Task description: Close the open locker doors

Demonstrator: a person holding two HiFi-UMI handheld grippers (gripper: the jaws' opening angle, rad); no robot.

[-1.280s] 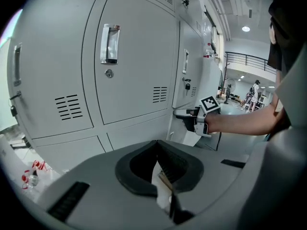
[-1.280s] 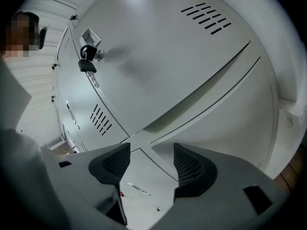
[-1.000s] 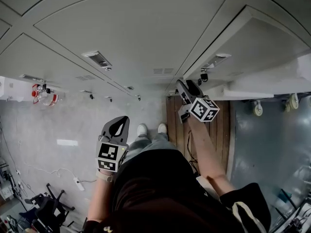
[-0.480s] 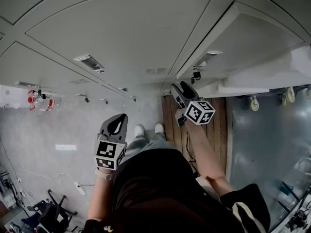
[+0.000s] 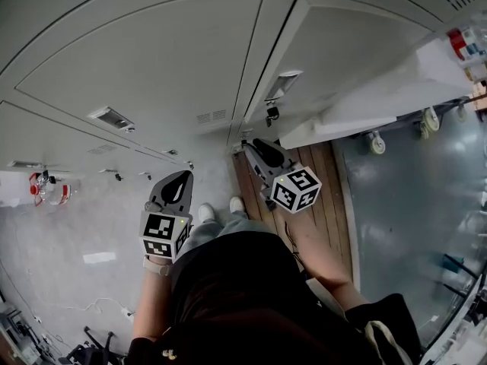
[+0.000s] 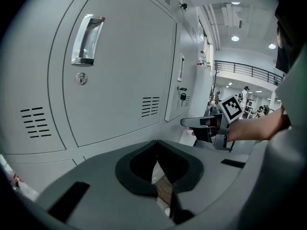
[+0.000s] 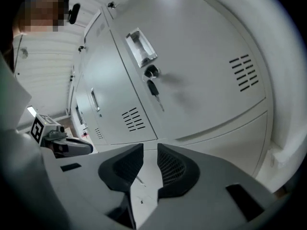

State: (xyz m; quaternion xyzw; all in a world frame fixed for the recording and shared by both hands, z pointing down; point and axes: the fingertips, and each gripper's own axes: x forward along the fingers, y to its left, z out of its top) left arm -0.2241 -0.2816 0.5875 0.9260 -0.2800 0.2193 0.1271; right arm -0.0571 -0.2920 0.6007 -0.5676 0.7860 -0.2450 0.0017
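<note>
A grey locker door (image 5: pixel 358 48) with a recessed handle (image 5: pixel 281 86) and a hanging key (image 5: pixel 270 114) stands swung out from the row of lockers. My right gripper (image 5: pixel 255 149) points at the door's lower edge, below the key and clear of it. Its jaws have just been closing and stand open by a narrow gap with nothing between them. The right gripper view shows the door's handle (image 7: pixel 140 48) and its key (image 7: pixel 152 78) ahead. My left gripper (image 5: pixel 173 187) is shut and empty, facing a closed locker door (image 6: pixel 110 80).
Closed lockers with handles (image 5: pixel 110 118) fill the wall to the left. Wooden planks (image 5: pixel 312 158) lie under the right gripper. A white cart on wheels (image 5: pixel 365 124) stands right of the open door. The person's shoes (image 5: pixel 205 213) are close to the lockers.
The right gripper's jaws have narrowed and it has risen and rolled near the open door. The left gripper has shifted a little. The view has swung right, so the door looks larger.
</note>
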